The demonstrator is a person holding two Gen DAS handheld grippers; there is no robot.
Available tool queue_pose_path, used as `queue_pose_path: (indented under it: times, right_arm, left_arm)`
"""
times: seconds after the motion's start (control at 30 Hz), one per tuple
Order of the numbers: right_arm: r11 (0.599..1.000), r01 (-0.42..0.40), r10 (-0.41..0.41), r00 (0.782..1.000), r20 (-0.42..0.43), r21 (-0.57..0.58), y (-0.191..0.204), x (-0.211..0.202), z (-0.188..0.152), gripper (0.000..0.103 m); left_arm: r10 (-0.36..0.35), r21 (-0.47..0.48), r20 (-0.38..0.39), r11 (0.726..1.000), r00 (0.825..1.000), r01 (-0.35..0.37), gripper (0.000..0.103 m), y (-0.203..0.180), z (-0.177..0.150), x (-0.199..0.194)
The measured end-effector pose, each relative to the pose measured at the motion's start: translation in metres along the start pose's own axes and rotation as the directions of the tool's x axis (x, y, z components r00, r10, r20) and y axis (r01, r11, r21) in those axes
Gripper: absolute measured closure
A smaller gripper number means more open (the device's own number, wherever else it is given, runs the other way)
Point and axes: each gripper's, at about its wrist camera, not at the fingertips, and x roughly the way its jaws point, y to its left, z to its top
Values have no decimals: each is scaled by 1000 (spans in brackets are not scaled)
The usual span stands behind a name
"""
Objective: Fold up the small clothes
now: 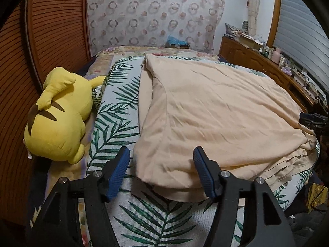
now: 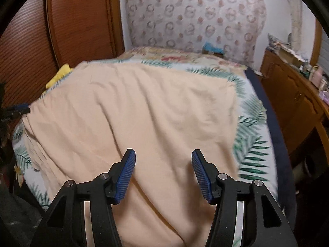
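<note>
The peach garment (image 1: 216, 111) lies folded on the leaf-print bedspread (image 1: 115, 111). The left gripper (image 1: 162, 170) stands spread and empty over its 7 o'clock corner. The right gripper (image 2: 163, 170), also spread and empty, hovers above the cloth's 5 o'clock part.

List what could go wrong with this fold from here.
1. Both grippers, left and right, are open with nothing pinched, so the peach garment lies loose; a shallow grab may lift only its top layer.
2. Stacked layers at the garment's near edge are uneven and could slide apart.
3. The yellow plush toy lies close beside the garment and could get snagged.
</note>
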Motion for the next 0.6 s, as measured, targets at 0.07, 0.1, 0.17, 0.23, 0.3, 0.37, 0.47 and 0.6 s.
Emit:
queue_pose_path:
  times: [0.07,0.1,0.17,0.23,0.3,0.37,0.47,0.6]
  right_arm:
    - [1000,2,-2,1000,-18,-19,2,10,1,44]
    - [1000,5,-6,1000,-27,-26,4,15,1,44]
    - [999,7,-9,999,-49,-35,6,24,0,44]
    - [999,7,-8,999,-38,-42,6,24,4,43]
    - [999,3,-5,999,-39,-43,6,24,4,42]
    - [999,-3,1,999,-38,-46,5,23,4,40]
    - [998,-21,18,999,-42,-60,9,25,3,30]
    - [997,-27,23,999,-48,-71,13,27,0,24]
  left_arm:
    - [10,-4,-4,1000,1000,-10,38,1,-1,1]
    - [15,-10,-6,1000,1000,-16,38,1,-2,2]
    - [16,-20,-14,1000,1000,-16,38,2,-2,4]
    - [14,-26,-22,1000,1000,-15,38,4,-3,6]
    - [17,-25,-32,1000,999,-18,38,4,-5,8]
    - [19,-24,-39,1000,999,-20,38,4,-6,9]
    - [13,-37,-51,999,999,-15,38,6,-10,11]
    - [13,-35,-44,999,999,-14,36,6,-12,10]
